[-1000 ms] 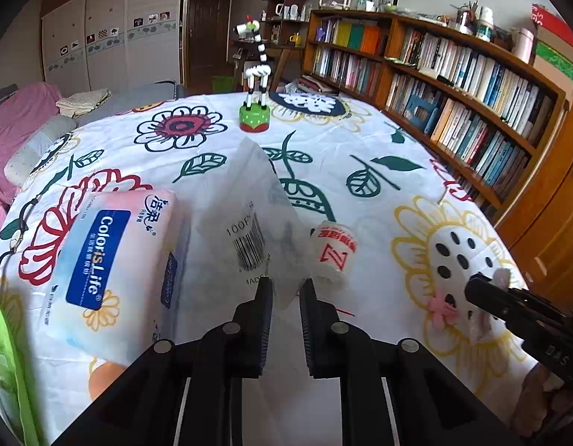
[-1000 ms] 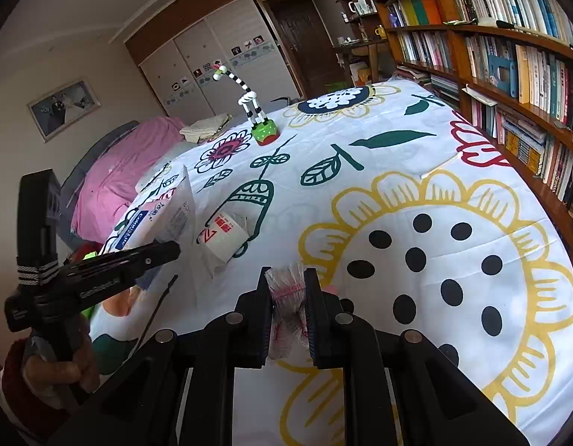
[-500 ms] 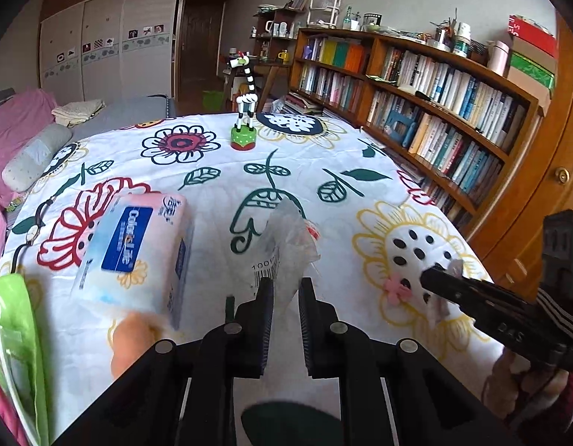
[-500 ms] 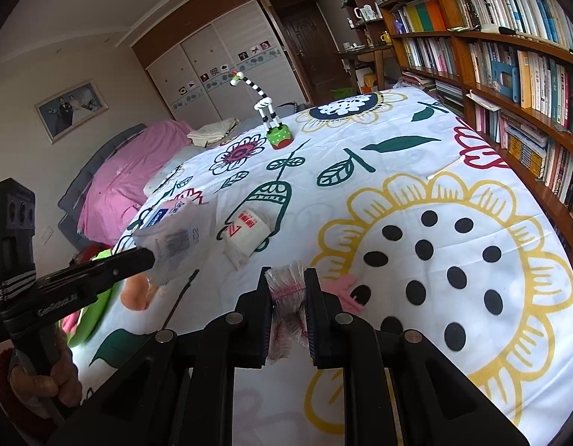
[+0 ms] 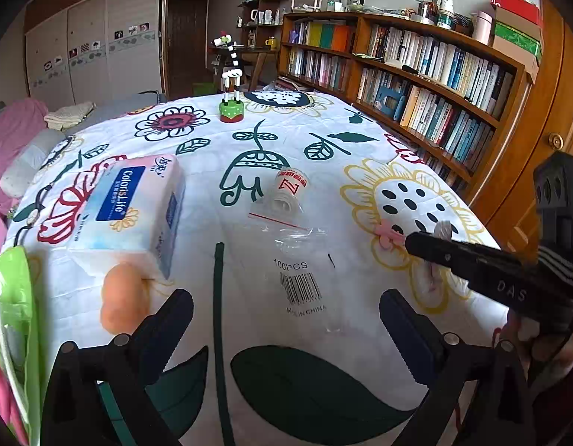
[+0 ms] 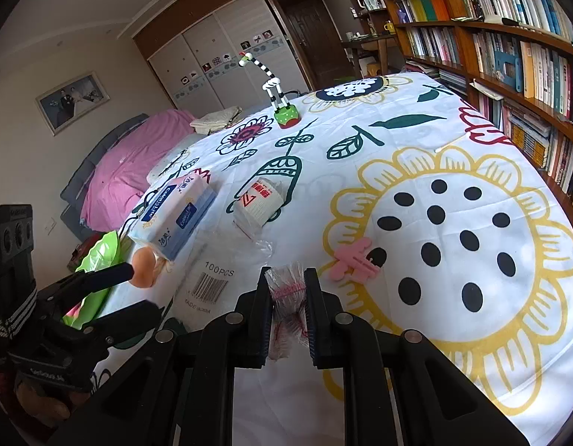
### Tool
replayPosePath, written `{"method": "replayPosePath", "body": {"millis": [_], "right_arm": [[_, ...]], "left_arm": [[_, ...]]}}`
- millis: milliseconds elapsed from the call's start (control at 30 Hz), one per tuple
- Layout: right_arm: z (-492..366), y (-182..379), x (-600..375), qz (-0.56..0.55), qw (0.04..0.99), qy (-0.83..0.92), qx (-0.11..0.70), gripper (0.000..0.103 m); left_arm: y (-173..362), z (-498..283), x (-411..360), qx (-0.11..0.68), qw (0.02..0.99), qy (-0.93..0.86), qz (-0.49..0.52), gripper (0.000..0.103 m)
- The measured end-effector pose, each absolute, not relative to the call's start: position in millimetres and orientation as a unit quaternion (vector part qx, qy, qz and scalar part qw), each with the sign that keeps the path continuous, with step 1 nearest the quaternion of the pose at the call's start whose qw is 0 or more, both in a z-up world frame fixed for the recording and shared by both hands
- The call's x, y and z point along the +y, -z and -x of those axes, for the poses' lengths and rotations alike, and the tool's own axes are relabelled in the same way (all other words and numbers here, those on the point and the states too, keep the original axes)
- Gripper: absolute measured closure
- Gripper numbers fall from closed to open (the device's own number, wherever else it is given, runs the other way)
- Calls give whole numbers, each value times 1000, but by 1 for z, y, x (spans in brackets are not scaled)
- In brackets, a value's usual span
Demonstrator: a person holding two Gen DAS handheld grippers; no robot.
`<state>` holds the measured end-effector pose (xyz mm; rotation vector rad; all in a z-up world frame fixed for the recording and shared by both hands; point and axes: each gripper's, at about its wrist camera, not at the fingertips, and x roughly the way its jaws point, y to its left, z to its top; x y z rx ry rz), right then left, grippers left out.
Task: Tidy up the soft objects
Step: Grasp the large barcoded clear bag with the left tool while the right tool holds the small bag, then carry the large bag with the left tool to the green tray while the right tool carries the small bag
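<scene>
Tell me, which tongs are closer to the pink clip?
Right. The right tongs, shut on a small plastic packet, sit just beside the pink clip. The left tongs hang open farther off, over the clear bag.

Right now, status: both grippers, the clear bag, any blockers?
Left gripper open, jaws just opened; clear zip bag lies flat on the tablecloth between its fingers. Right gripper shut on small crinkled packet. Tissue pack and paper roll sit beyond.

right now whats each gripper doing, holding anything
left gripper: open, just opened, clear zip bag lies flat on the table, released.
right gripper: shut on small crumpled plastic packet.
</scene>
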<state>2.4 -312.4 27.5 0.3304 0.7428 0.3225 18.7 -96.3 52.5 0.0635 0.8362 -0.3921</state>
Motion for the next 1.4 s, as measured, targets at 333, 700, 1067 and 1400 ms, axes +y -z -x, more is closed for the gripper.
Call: {"method": "replayPosePath", "body": {"millis": [333,700,1067,1400], "right_arm": [[-1,-25,-314,-166,905,-152,360,87],[-1,-26,-311,-166,906,-152,358,87],[3,-39,-282,-153,907,-176,352,87],[4,-49,-228,-121,901,-223,352,87]], "left_arm": [[-18,-49,-109,453,872,187,-19,2],[-28,-41,-100,435,883,177,-9,80],[-66,-22,-65,385,910,155,10,82],[-74,-8,-1,368,924,98,43,82]]}}
